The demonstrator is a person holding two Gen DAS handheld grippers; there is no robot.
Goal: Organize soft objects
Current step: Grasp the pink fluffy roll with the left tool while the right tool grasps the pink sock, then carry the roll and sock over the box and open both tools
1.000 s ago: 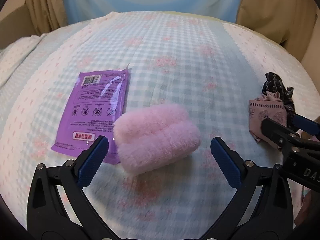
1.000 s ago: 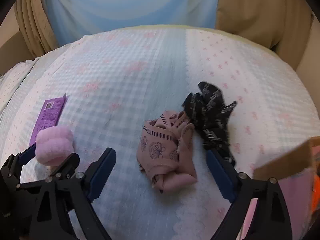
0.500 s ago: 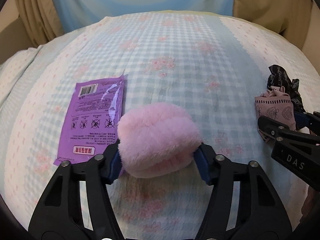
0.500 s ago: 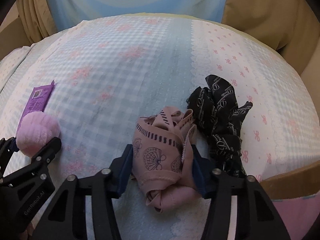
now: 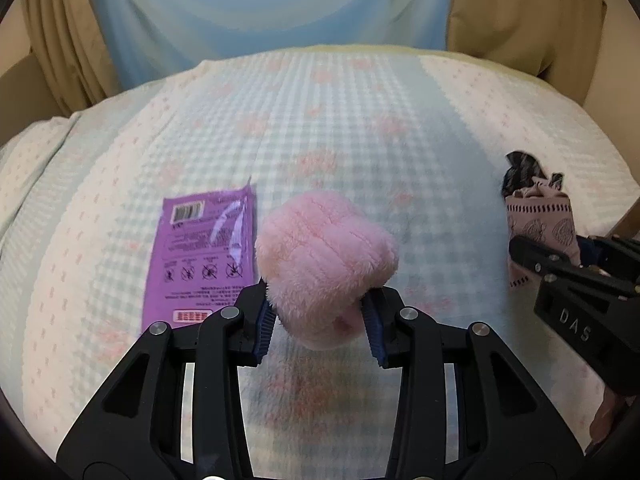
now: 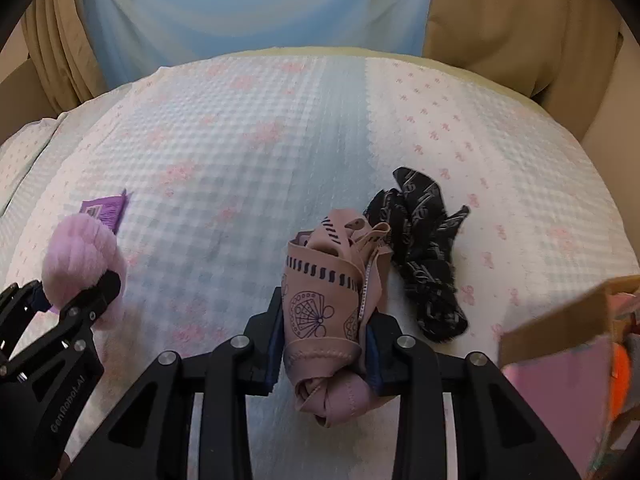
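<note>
Left wrist view: the left gripper (image 5: 320, 326) is clamped on a fluffy pink roll (image 5: 325, 265); a purple packet (image 5: 204, 258) lies just left. Right wrist view: the right gripper (image 6: 322, 350) squeezes a bundled pink garment (image 6: 330, 312); black patterned fabric (image 6: 426, 252) lies ahead-right on the bedspread (image 6: 248, 148).

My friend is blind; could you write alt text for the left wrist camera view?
The left gripper squeezes a fluffy pink bundle above a checked bedspread. A purple packet lies flat beside it.
</note>
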